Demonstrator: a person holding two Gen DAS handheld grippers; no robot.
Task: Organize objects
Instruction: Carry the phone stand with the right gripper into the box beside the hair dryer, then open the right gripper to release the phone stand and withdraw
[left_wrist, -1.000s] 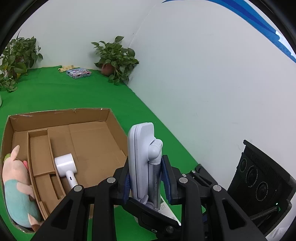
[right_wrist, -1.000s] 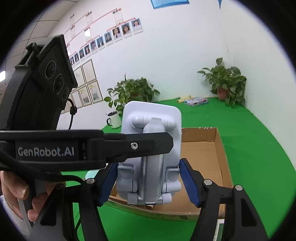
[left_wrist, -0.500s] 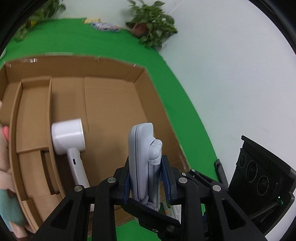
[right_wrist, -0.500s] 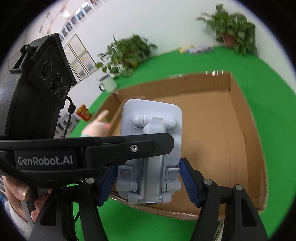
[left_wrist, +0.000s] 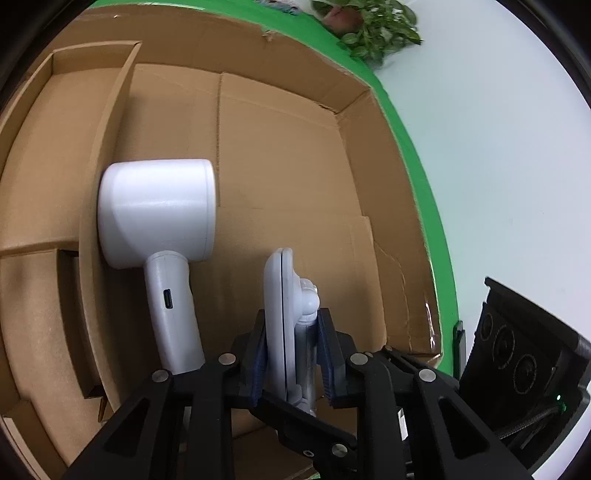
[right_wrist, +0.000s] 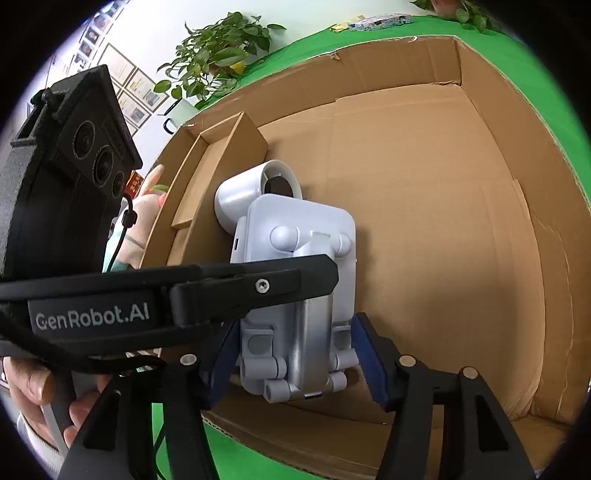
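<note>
Cardboard box (left_wrist: 399, 206): white handheld fan (left_wrist: 159, 229) against divider, left side.
Left gripper (left_wrist: 291, 354): clamped on grey phone stand (left_wrist: 286, 314).
Right gripper (right_wrist: 295, 362): apart, flanking stand.

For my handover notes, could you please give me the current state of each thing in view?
Left gripper: shut on the phone stand.
Right gripper: open, its pads apart from the stand.
Phone stand: folded, held on edge over the box.
Handheld fan: lying flat in the box, against the divider.
Cardboard box: open-topped.
</note>
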